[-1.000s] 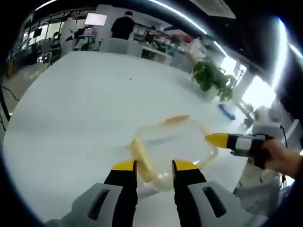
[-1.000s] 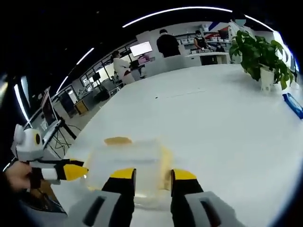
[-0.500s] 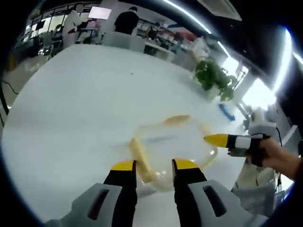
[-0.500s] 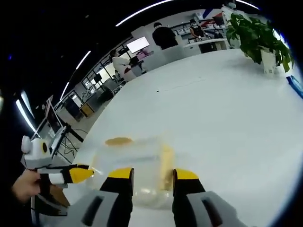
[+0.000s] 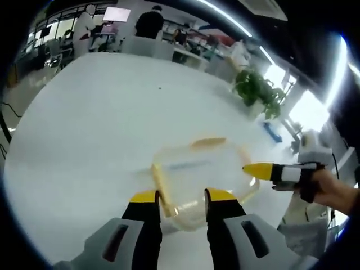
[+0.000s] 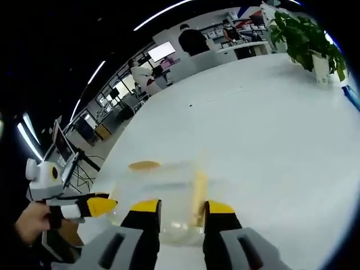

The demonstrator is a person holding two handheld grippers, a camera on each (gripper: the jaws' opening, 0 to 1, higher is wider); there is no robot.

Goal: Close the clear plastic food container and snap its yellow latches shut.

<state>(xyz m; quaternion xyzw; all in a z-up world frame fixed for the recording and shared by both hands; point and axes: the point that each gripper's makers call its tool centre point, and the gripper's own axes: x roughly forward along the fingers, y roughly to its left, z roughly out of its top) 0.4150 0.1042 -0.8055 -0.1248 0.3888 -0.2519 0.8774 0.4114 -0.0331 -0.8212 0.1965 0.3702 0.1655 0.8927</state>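
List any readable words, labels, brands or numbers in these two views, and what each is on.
None can be read.
The food container, its yellow latches and the white table bear no visible print.
The lit screen in the background is too small and blurred to read.

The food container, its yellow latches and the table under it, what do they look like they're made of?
The food container looks like clear, slightly glossy plastic: the white table shows through its lid and walls. Its yellow latches appear to be opaque or faintly translucent plastic with a smooth finish, though blur limits detail. The table seems a smooth white laminate or painted top, matte with soft reflections; the exact material is unclear.
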